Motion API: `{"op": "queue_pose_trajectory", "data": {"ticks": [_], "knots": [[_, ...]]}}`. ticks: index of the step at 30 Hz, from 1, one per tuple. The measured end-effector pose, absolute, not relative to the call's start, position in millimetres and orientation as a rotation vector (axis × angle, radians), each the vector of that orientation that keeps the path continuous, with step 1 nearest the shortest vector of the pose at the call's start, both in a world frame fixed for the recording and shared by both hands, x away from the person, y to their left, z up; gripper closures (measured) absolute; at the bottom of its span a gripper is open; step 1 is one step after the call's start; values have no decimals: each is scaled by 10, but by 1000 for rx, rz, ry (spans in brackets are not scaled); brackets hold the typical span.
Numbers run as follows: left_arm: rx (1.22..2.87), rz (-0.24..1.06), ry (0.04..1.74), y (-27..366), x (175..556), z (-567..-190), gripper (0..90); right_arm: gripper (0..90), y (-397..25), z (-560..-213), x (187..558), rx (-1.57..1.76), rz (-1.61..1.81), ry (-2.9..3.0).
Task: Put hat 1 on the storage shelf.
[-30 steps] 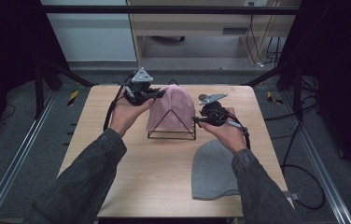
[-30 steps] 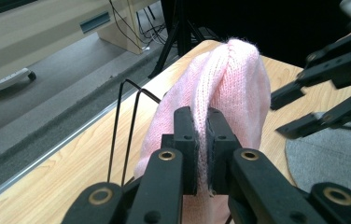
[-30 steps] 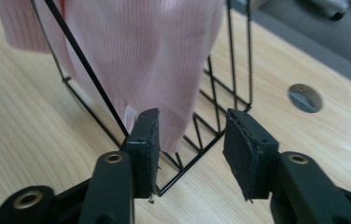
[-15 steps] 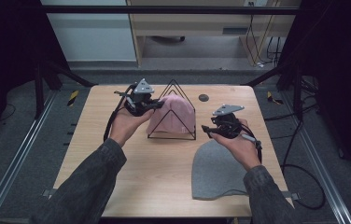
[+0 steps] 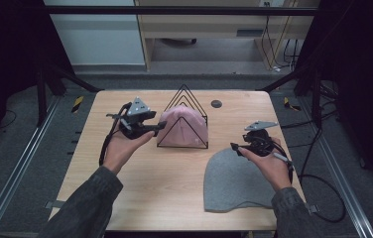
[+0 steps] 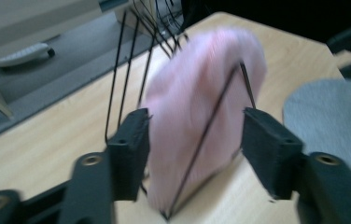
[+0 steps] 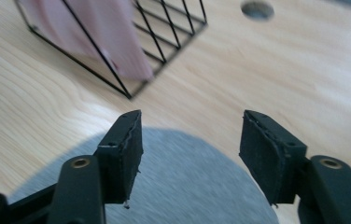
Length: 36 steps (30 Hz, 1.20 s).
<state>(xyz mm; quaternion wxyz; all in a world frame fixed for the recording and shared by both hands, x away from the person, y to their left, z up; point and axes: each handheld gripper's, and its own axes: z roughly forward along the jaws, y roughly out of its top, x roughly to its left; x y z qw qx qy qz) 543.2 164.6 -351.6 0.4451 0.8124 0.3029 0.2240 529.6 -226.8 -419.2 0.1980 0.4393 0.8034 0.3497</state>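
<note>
Writing is not legible on any item; a soft pink knitted hat (image 5: pixel 183 126) is seen draped in a black triangular wire rack (image 5: pixel 184 99) at the centre of the pale wood-grain worktop (image 5: pixel 164 183); a flat grey felted hat (image 5: pixel 234 181) lies at lower right; the left gripper (image 6: pixel 194 135) is held with jaws wide apart, nothing gripped, beside the rack; the right gripper (image 7: pixel 190 149) is likewise spread and empty above the grey hat.
</note>
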Motion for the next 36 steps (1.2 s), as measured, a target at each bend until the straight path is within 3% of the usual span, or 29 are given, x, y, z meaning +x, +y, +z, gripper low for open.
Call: {"op": "queue_pose_trajectory", "data": {"ticks": [3,5,10,15,26,28,35,36], "knots": [[2035,541,765,1778,5280,-3666,304,382,-2362,-4269,5364,1279,960,2266],[2080,502,793,1921,5159,-3872,232,442,-2457,-4391,5470,1337,916,2292],[2111,475,830,2126,4982,-4169,151,492,-2546,-4521,5580,1396,865,2303],[2184,501,904,2378,4738,-4448,132,484,-2571,-4692,5659,1412,781,2333],[2192,477,974,2592,4605,-4576,130,509,-2586,-4812,5622,1434,736,2361],[2175,487,991,2605,4618,-4570,132,579,-2572,-4807,5600,1420,736,2375],[2181,479,1007,2627,4647,-4601,135,693,-2558,-4810,5585,1407,748,2393],[2185,478,1008,2629,4649,-4606,136,747,-2576,-4815,5582,1411,761,2389]]}}
